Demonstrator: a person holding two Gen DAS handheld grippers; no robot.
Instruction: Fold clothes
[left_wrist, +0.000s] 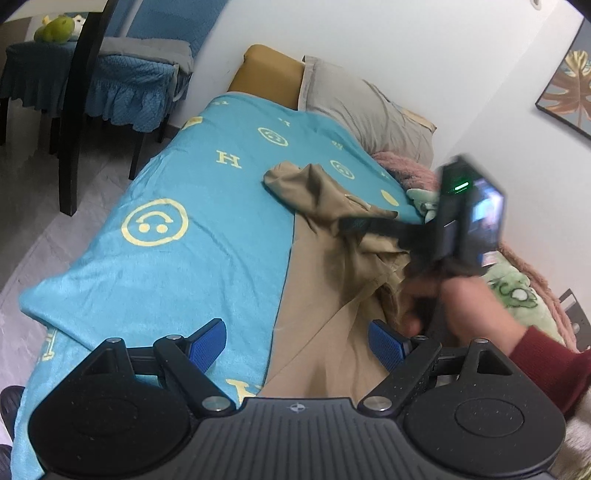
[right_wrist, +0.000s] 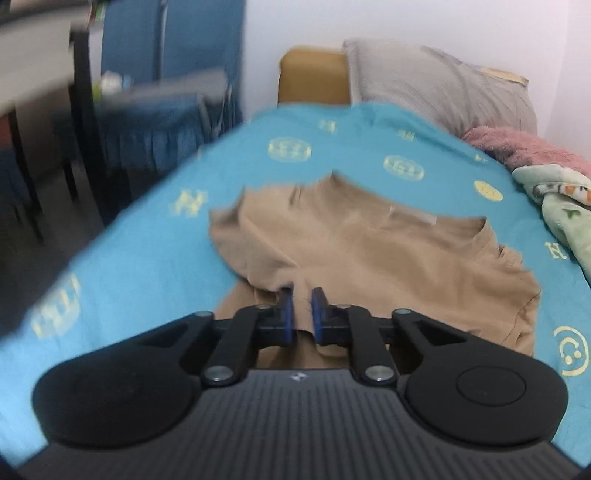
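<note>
Lying rumpled on the turquoise smiley-print blanket (right_wrist: 155, 236), tan shirt (right_wrist: 369, 254), near a grey pillow (right_wrist: 436, 88) and a pink fuzzy throw (right_wrist: 524, 147). Pinching a fold of that shirt, right gripper (right_wrist: 302, 308), blue pads nearly together. Hovering spread wide over the shirt's edge, left gripper (left_wrist: 297, 343), gripping nothing.

My left gripper (left_wrist: 297, 345) hangs with jaws spread wide, blue pads (left_wrist: 207, 345) well apart. My right gripper (right_wrist: 302, 314) has its jaws drawn nearly together, gripped by a hand (left_wrist: 454, 299) in a maroon sleeve (left_wrist: 550, 369).
</note>
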